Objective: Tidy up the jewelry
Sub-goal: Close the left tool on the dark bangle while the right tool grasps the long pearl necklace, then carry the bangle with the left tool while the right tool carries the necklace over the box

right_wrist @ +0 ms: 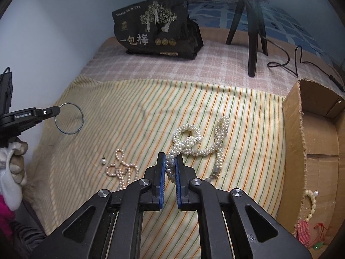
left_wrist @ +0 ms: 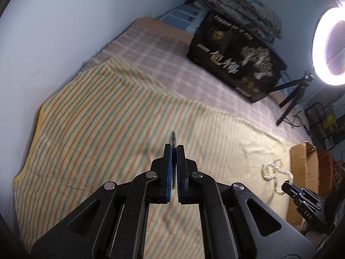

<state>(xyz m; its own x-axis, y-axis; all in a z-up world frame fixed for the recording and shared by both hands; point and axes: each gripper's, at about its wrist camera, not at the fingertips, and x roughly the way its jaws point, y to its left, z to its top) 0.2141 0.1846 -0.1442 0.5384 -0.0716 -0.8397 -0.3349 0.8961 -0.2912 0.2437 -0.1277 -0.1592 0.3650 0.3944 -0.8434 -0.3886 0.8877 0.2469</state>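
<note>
My right gripper point(right_wrist: 170, 161) is shut on one end of a thick white pearl necklace point(right_wrist: 200, 142) that lies coiled on the striped cloth point(right_wrist: 151, 108). My left gripper point(left_wrist: 174, 149) is shut on a thin metal bangle point(left_wrist: 173, 138), seen edge-on; in the right wrist view the bangle point(right_wrist: 69, 118) hangs as a full ring from that gripper point(right_wrist: 56, 109) at the left, above the cloth. A thinner pinkish pearl strand point(right_wrist: 121, 169) and a single pearl earring point(right_wrist: 104, 161) lie left of my right gripper. The necklace also shows in the left wrist view point(left_wrist: 277, 170).
An open cardboard box point(right_wrist: 301, 116) stands at the right edge of the cloth, with a small pearl piece point(right_wrist: 311, 202) and a red item point(right_wrist: 303, 229) inside. A black printed bag point(right_wrist: 155, 28), a tripod point(right_wrist: 252, 32) with a cable, and a ring light point(left_wrist: 330, 45) stand behind.
</note>
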